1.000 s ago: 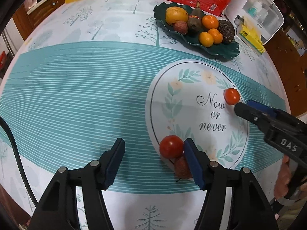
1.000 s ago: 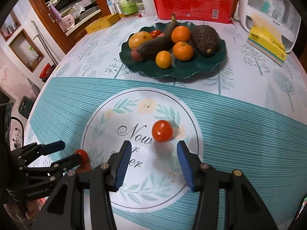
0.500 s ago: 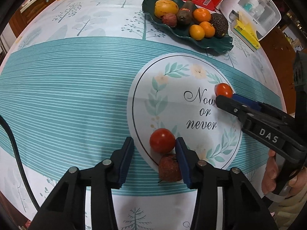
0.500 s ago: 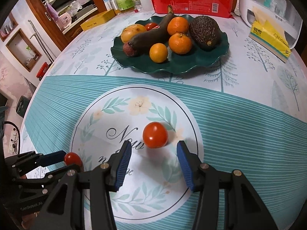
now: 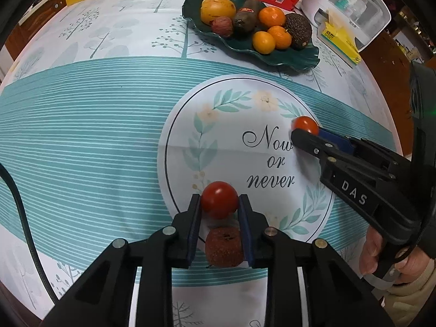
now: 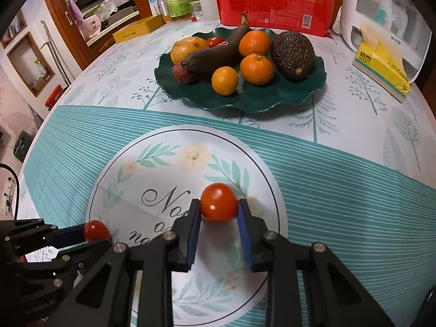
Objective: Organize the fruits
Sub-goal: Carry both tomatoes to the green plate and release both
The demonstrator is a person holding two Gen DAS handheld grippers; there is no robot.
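Note:
My left gripper is shut on a red tomato at its fingertips, low over the round printed mat. A brownish-red lychee lies on the cloth between the left fingers, behind the tomato. My right gripper is shut on a second red tomato; this gripper also shows in the left wrist view. The left gripper and its tomato show at lower left in the right wrist view. A dark green plate at the far side holds oranges, an avocado, a dark banana and other fruit.
A red packet, bottles and a yellow box stand behind the plate. A white appliance and a yellow tissue pack sit at the right. The round table's edge curves on the left.
Both grippers have moved forward around their tomatoes and closed on them. The left one shifted right so the lychee now lies between its fingers.

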